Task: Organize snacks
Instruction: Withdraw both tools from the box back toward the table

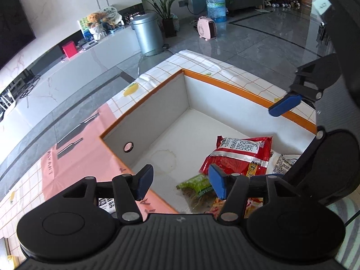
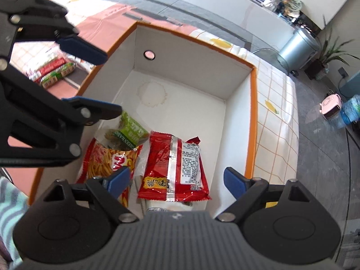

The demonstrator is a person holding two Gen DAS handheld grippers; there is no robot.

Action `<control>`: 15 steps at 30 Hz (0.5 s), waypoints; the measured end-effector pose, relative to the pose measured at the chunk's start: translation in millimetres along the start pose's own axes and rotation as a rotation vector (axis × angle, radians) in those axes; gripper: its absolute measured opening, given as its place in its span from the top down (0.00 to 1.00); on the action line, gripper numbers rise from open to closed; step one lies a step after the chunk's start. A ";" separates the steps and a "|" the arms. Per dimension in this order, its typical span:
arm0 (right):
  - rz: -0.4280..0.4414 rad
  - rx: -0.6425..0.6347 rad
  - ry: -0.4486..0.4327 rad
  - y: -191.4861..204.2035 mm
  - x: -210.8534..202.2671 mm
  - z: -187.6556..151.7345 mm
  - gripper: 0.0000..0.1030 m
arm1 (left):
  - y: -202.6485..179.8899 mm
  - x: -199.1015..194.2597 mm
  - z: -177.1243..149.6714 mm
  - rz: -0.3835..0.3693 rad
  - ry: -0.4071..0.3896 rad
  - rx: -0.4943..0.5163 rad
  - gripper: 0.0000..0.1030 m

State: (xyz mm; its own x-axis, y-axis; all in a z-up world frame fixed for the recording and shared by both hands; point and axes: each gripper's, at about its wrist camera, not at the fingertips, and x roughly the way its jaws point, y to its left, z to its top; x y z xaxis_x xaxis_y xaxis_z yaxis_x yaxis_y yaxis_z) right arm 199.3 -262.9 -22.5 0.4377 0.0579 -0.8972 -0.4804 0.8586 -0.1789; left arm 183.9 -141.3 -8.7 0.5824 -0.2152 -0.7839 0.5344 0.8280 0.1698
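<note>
A white box with an orange rim [image 1: 144,108] [image 2: 253,117] sits on the checked tablecloth. In it lie a red snack packet [image 1: 238,155] [image 2: 177,168], a green packet [image 1: 195,184] [image 2: 130,130] and a fries packet [image 2: 108,159] [image 1: 216,204]. My left gripper [image 1: 180,182] is open and empty above the box's near corner; it also shows in the right wrist view [image 2: 92,81]. My right gripper [image 2: 177,182] is open and empty above the red packet; one of its fingertips [image 1: 284,105] shows in the left wrist view.
More snack packets [image 2: 51,72] lie on the pink cloth [image 2: 99,24] left of the box. A white packet [image 1: 283,164] lies under the red one. A grey bin [image 1: 148,33], a pink heater [image 1: 207,28] and a water bottle [image 1: 216,6] stand on the floor beyond.
</note>
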 end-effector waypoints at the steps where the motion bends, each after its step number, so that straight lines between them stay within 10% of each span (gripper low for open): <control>1: 0.001 0.029 -0.014 0.6 -6.1 -3.5 0.15 | 1.0 -5.2 -2.7 0.007 -0.008 -0.010 0.35; 15: 0.066 0.353 -0.162 45.4 -48.0 -42.8 0.13 | 21.5 -77.3 -63.7 0.110 -0.111 -0.191 0.30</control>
State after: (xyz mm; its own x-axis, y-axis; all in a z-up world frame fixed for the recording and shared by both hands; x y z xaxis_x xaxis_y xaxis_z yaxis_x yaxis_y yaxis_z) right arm 123.9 -248.5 -4.8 0.5422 0.1744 -0.8220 -0.2331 0.9710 0.0523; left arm 111.3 -73.8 17.5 0.7004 -0.1650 -0.6944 0.3447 0.9301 0.1268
